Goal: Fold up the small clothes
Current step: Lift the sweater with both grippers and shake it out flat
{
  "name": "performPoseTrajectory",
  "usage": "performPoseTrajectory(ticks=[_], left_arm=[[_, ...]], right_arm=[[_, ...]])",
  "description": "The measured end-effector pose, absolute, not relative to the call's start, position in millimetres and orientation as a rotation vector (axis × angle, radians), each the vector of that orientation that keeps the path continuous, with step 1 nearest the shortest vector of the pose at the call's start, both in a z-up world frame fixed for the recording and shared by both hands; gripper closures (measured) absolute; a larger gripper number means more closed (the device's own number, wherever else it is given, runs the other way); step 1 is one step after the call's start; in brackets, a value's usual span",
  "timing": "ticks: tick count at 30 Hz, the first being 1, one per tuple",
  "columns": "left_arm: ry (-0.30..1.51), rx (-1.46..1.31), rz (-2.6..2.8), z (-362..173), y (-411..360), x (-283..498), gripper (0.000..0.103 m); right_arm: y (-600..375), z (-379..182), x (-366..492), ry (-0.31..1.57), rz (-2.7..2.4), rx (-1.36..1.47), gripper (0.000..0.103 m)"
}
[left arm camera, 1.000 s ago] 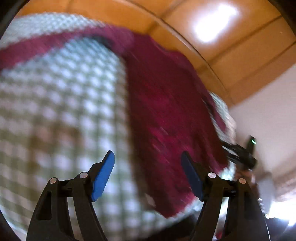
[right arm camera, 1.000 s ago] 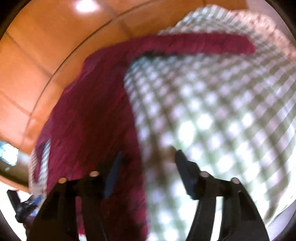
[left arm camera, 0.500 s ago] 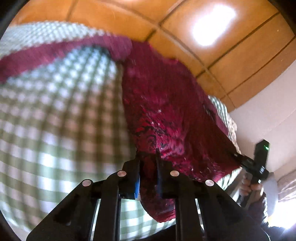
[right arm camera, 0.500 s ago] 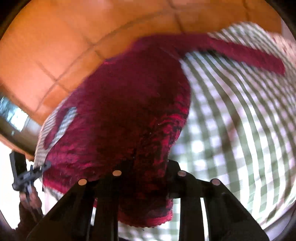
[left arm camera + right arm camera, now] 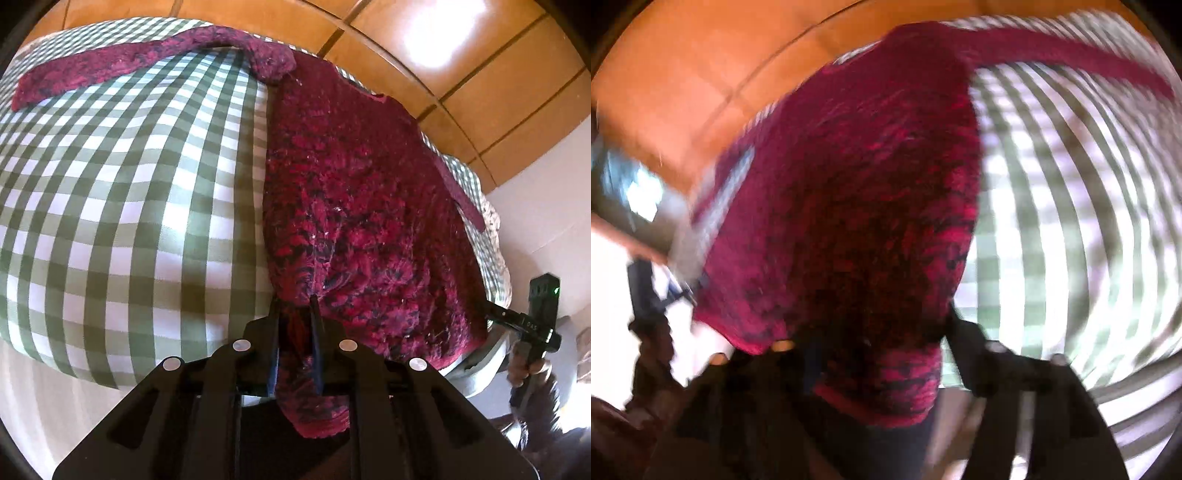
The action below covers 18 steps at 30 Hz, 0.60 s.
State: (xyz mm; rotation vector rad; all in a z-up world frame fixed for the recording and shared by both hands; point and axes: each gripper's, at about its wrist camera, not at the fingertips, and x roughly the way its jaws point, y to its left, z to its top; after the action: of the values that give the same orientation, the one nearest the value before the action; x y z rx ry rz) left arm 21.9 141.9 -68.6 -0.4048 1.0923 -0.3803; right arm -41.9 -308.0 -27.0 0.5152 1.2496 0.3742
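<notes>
A dark red knitted sweater [image 5: 354, 206] lies on a green and white checked cloth [image 5: 122, 177], one sleeve [image 5: 122, 62] stretched out to the far left. My left gripper [image 5: 295, 310] is shut on the sweater's near hem, which hangs down between its fingers. The right wrist view is blurred: the sweater [image 5: 857, 206] fills its middle and drapes over my right gripper [image 5: 879, 343], which pinches the hem at the other corner. The right gripper also shows in the left wrist view [image 5: 532, 321], at the sweater's right hem corner.
The checked cloth covers a rounded table with its near edge [image 5: 66, 369] just in front of the left gripper. An orange tiled floor [image 5: 461, 44] lies beyond. A white wall [image 5: 546, 206] stands at the right.
Both grippers were open above the hem a second ago. They closed on the sweater's near hem and now hold it; the right one is moving, blurring its view.
</notes>
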Motion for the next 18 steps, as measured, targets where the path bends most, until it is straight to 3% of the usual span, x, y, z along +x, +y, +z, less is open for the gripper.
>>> performPoseTrajectory(ticks=[3, 6, 7, 8, 12, 18], left_arm=[[1.096, -0.4, -0.382, -70.5, 141.6, 22.1, 0.091], [1.09, -0.403, -0.382, -71.2, 143.5, 18.9, 0.091], [1.089, -0.4, -0.381, -69.5, 142.8, 19.5, 0.091], [1.084, -0.398, -0.385, -68.4, 147.3, 12.9, 0.091], [1.046, -0.363, -0.421, -51.1, 143.2, 5.5, 0.091], [1.14, -0.292, -0.398, -80.0, 124.7, 3.1, 0.091]], right_arm=[[-318.7, -40.8, -32.6, 1.251, 0.367, 0.609, 0.047], [-307.5, -45.5, -26.0, 1.263, 0.361, 0.521, 0.053], [-301.3, -40.1, -33.0, 1.262, 0.347, 0.48, 0.076], [-299.8, -32.5, -34.9, 1.261, 0.344, 0.444, 0.083], [-293.0, 5.8, -48.5, 1.167, 0.304, 0.231, 0.086], [-287.8, -22.8, -51.6, 1.246, 0.199, 0.011, 0.085]])
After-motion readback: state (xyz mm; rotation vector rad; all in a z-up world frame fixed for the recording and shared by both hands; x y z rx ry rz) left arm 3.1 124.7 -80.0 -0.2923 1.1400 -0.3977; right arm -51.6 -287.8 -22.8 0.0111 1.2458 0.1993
